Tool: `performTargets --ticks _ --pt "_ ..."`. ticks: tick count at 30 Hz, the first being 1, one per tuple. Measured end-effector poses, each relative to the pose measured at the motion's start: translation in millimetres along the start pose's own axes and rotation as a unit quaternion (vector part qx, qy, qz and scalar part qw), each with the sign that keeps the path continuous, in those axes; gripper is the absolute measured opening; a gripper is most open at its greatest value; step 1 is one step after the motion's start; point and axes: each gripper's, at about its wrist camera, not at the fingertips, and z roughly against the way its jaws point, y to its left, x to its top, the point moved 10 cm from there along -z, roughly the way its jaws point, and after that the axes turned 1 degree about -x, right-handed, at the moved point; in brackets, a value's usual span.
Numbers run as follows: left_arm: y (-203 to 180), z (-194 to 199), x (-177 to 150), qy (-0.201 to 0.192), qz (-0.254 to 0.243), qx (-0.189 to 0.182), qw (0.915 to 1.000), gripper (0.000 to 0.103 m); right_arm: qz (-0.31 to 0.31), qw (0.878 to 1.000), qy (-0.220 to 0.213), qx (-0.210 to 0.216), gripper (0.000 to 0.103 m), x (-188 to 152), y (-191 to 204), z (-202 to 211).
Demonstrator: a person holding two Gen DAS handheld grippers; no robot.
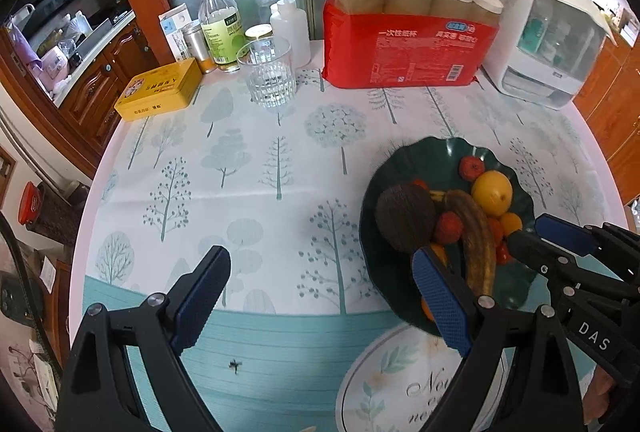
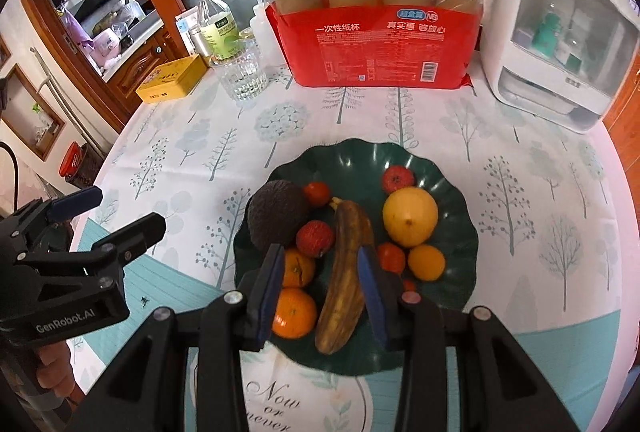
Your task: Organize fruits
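A dark green scalloped plate [image 2: 360, 159] [image 1: 424, 151] holds the fruit. On it lie a dark avocado [image 2: 276, 216] [image 1: 404, 216], a browned banana [image 2: 346, 272] [image 1: 474, 232], a big yellow citrus [image 2: 410, 216] [image 1: 492, 191], two oranges [image 2: 294, 312], red lychees [image 2: 315, 238] and a small orange fruit [image 2: 426, 262]. My right gripper [image 2: 322, 288] [image 1: 530, 232] hovers over the plate's near side. Its jaws stand narrowly apart and grip nothing. My left gripper [image 1: 320, 296] [image 2: 108, 218] is wide open over bare tablecloth, left of the plate.
At the back of the table stand a red pack of paper cups [image 2: 380, 47], a white box with a clear window [image 2: 560, 43], a ribbed glass [image 1: 268, 71], a yellow tin [image 1: 160, 87] and bottles [image 1: 220, 27]. The round table edge curves off at the left.
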Motion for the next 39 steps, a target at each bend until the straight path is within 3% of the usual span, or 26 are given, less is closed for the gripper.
performTargets --ticks 11,22,29,39 --pt "-0.9 29.1 -59.8 0.003 -0.002 -0.024 0.9997 0.092 -0.039 0.999 -0.013 -0.008 0.038 -62.2 13.9 35.6" --pt "-7.3 66.8 -128.0 0.013 -0.036 -0.037 0.9986 0.092 -0.090 0.996 -0.013 -0.020 0.038 -130.8 28.1 77.4" --pt "-18.3 102.3 -150.6 -0.002 -0.032 -0.041 0.9986 0.092 -0.104 0.994 -0.019 -0.008 0.038 -148.8 37.9 112.1" --pt "-26.9 134.3 -160.2 -0.019 0.000 -0.027 0.9995 0.092 -0.069 0.997 -0.035 -0.013 0.039 -155.2 48.2 146.7"
